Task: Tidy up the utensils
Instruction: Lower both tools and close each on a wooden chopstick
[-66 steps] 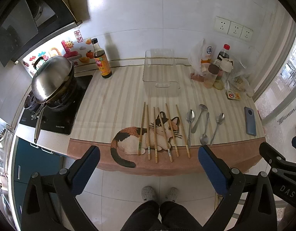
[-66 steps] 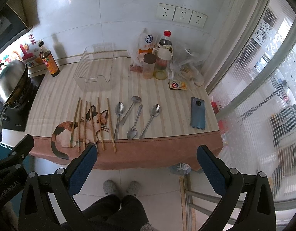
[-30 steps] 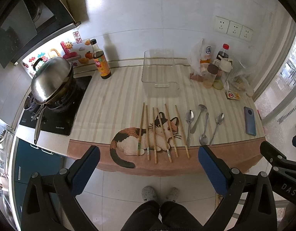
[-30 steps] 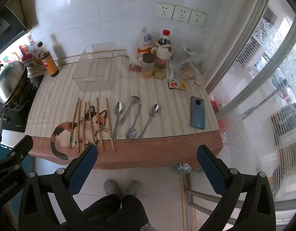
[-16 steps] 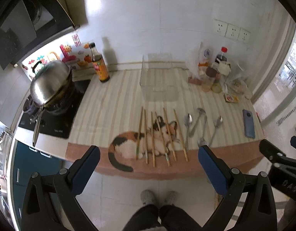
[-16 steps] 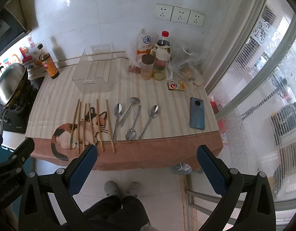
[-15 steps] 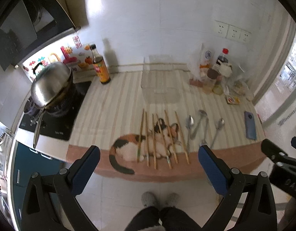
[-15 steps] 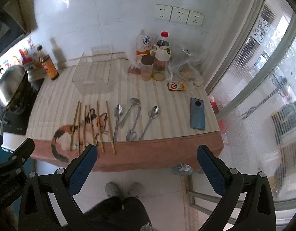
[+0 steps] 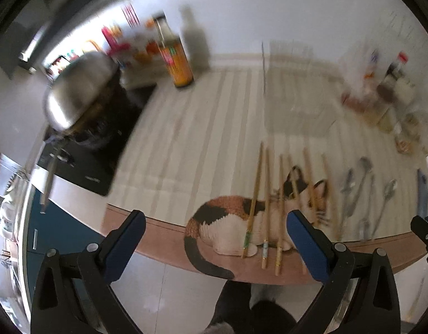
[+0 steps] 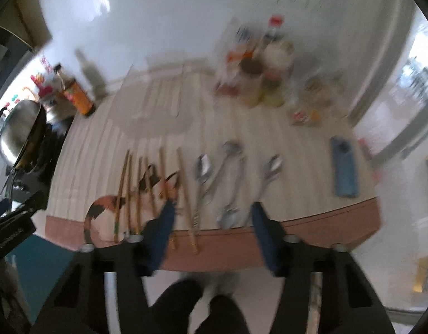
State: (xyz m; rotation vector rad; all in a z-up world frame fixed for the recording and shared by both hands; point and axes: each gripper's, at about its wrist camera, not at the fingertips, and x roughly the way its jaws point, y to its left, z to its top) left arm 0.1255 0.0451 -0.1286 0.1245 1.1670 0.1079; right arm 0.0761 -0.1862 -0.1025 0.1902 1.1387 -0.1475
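Here we see the tabletop (image 9: pixel 202 128), the largest element, covered by a pale striped cloth with a printed calico cat at its near edge; both views are motion-blurred, so fine detail is uncertain. At the far left a rounded steel wok (image 9: pixel 77 89) sits on a dark stove (image 9: pixel 97 150), off the working area. Toward the far centre stands a clear, box-shaped plastic container (image 10: pixel 161 105), which we judge to be the intended destination for the utensils, since it appears empty. A brown sauce bottle (image 9: pixel 176 64) stands far left of it, and a cluster of condiment jars (image 10: pixel 261 80) far right. A flat blue phone (image 10: pixel 343 167) lies at the right.

The task items lie near the front edge, laid roughly parallel, presumably for easy picking: slender wooden chopsticks (image 9: pixel 265 194) across the cat, and shiny metal spoons (image 10: pixel 228 178) just to their right.

The left gripper (image 9: pixel 214 238) hovers before the near edge with its blue-padded jaws wide apart, holding nothing. The right gripper (image 10: pixel 211 228) has its jaws partly closed, framing the near ends of the spoons and a chopstick, and grips nothing that we can make out. No utensil is yet in the container.
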